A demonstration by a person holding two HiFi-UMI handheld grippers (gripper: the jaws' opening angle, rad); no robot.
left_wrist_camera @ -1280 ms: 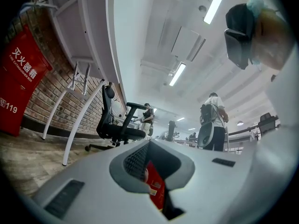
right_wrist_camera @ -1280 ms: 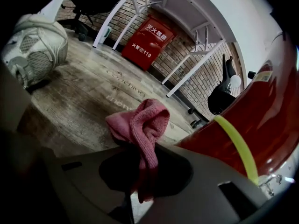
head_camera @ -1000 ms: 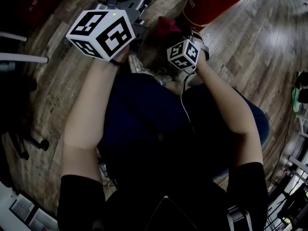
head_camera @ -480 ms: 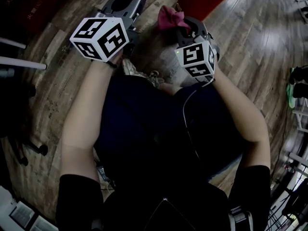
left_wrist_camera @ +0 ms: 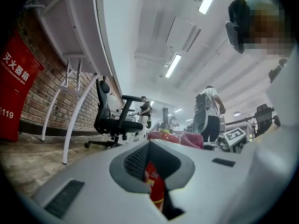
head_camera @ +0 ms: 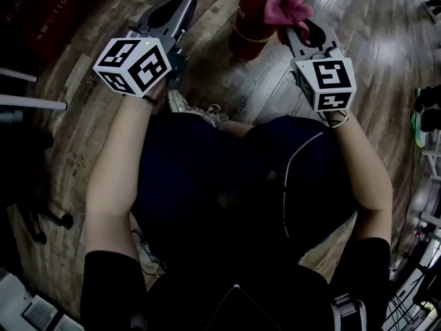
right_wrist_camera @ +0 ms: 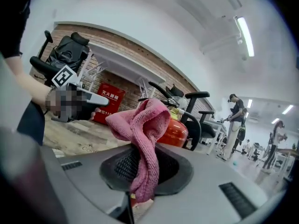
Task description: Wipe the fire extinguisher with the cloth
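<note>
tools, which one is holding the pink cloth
The right tool: its jaws are clamped on the pink cloth. The left tool has its jaws together with nothing between them.

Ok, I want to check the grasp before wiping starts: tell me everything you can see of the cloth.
The cloth is pink with a looped, towel-like weave, bunched into a soft wad. The right gripper is shut on it: the bulk puffs above its fingers and a narrow twisted tail runs down between them. In the head view it sits by the top of the red fire extinguisher; contact cannot be told.
</note>
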